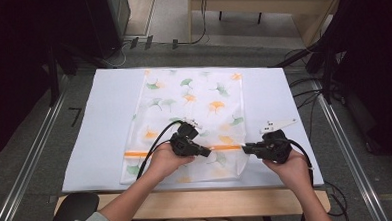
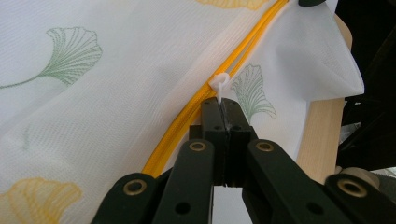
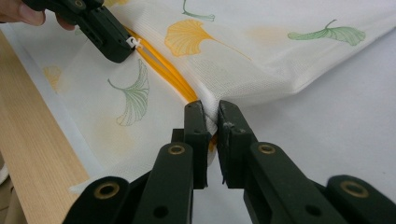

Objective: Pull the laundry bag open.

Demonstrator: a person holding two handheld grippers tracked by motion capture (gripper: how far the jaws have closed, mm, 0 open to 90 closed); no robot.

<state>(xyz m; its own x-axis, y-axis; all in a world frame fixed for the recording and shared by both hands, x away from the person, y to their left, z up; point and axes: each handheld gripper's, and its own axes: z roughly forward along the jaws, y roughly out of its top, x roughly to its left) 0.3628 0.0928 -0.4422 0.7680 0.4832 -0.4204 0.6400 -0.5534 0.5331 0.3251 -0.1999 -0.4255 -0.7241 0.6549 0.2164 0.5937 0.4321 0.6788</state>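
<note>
Zipping a leaf-print mesh bag near the surface's (image 1: 109,119) front edge.
The mesh bag (image 1: 194,105) lies flat; right claw (image 3: 211,122) pinches its edge at the orange zipper (image 2: 187,123), left claw (image 2: 223,112) pinches the white pull (image 2: 219,84); next, probably a steady slide along the zipper.

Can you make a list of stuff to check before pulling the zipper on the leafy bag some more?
1. left gripper shut on the white zipper pull: ok.
2. right gripper pinching the bag edge at the zipper's end: ok.
3. orange zipper running straight between both grippers: ok.
4. mesh bag lying flat on the table: ok, apart from the lifted edge.
5. Zipper teeth free of snagged mesh: cannot tell.
</note>
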